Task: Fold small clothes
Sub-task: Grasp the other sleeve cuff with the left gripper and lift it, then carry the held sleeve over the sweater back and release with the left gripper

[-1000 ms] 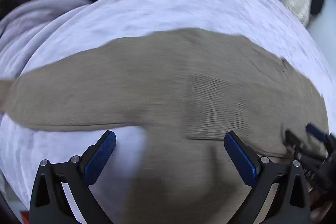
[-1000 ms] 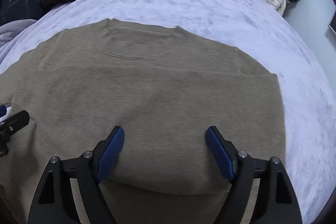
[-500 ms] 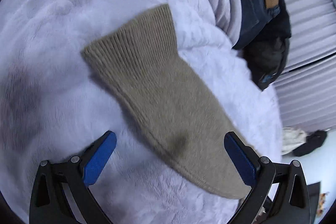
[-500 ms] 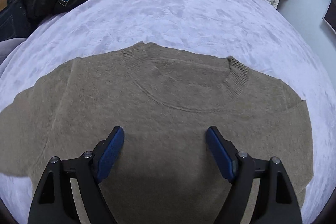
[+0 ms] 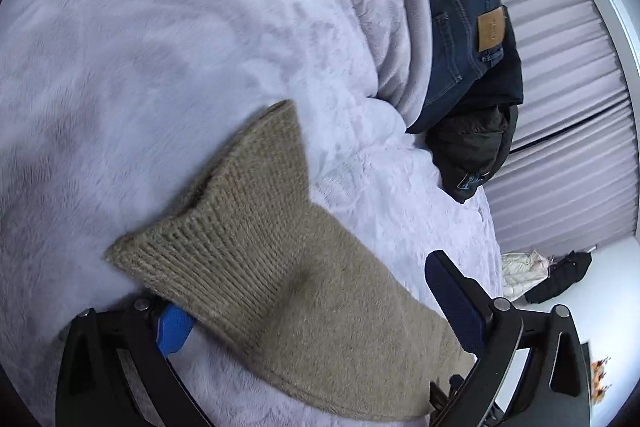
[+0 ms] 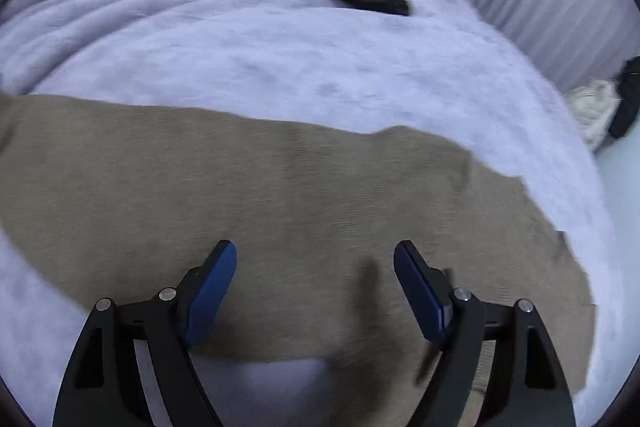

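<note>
Lying flat on the pale lilac fleece blanket (image 5: 168, 59), the tan knit sweater (image 6: 280, 195) is spreading across the bed, body in the right wrist view, one sleeve (image 5: 304, 287) running out in the left wrist view. Left gripper (image 5: 312, 307) is straddling the sleeve near its ribbed cuff (image 5: 224, 227); jaws have just been closing a little, with the sleeve between them. The cuff edge is draping over the left blue pad (image 5: 174, 327), while the other pad is standing clear of the knit, so nothing is pinched. Right gripper (image 6: 316, 291) is hovering over the sweater body, jaws spread wide, holding nothing. Dark blue jeans (image 5: 460, 43) and a black jacket (image 5: 476, 147) are sitting piled at the far edge of the blanket, well apart from the sweater. Pleated curtains (image 5: 560, 107) are hanging behind the bed.
</note>
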A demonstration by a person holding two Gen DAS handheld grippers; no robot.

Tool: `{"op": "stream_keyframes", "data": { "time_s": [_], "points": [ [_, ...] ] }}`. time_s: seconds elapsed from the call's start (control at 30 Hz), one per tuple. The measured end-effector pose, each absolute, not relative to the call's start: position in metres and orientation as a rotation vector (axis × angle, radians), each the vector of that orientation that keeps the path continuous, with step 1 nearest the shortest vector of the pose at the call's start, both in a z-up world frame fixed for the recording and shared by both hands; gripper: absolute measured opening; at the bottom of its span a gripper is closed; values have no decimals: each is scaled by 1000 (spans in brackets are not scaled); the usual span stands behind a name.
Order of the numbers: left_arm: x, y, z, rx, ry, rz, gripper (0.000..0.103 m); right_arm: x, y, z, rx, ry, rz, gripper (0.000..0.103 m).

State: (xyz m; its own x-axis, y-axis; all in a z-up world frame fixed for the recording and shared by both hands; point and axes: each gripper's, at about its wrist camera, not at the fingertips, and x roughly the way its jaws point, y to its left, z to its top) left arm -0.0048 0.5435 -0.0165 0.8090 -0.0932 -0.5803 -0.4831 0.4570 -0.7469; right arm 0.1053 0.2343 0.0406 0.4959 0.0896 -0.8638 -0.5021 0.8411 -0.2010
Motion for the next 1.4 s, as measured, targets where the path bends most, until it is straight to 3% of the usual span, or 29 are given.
{"op": "stream_keyframes", "data": {
  "time_s": [0.03, 0.07, 0.1, 0.37, 0.53, 0.7, 0.83, 1.0, 1.2, 1.3, 1.4],
  "points": [
    [-4, 544, -14, -1059, 604, 262, 55, 101, 231, 48, -420, 1000, 436, 84],
    [-3, 545, -15, -1045, 620, 256, 34, 98, 226, 55, -392, 981, 442, 84],
    [-2, 547, -20, -1047, 648, 256, 7, 99, 220, 62, -372, 959, 413, 84],
    [-19, 545, 2, -957, 623, 303, 6, 151, 185, 42, -209, 1095, 116, 85],
    [-17, 534, 27, -791, 662, 364, 6, 120, 267, 35, -308, 1042, 117, 85],
    [-17, 533, 34, -778, 695, 380, 6, 68, 345, 44, -460, 1023, 501, 84],
    [-3, 510, 52, -708, 733, 364, 6, 75, 293, 69, -338, 1064, 538, 84],
    [26, 435, 80, -609, 791, 268, 6, 99, 173, 87, -369, 964, 277, 85],
    [65, 323, 101, -477, 861, 146, 6, 135, 29, 66, -246, 1052, -51, 85],
    [84, 275, 105, -433, 906, 107, 6, 142, 8, 41, -134, 1148, 9, 85],
    [92, 234, 117, -396, 918, 81, 6, 138, 0, 58, -81, 1126, 171, 84]
  ]
}}
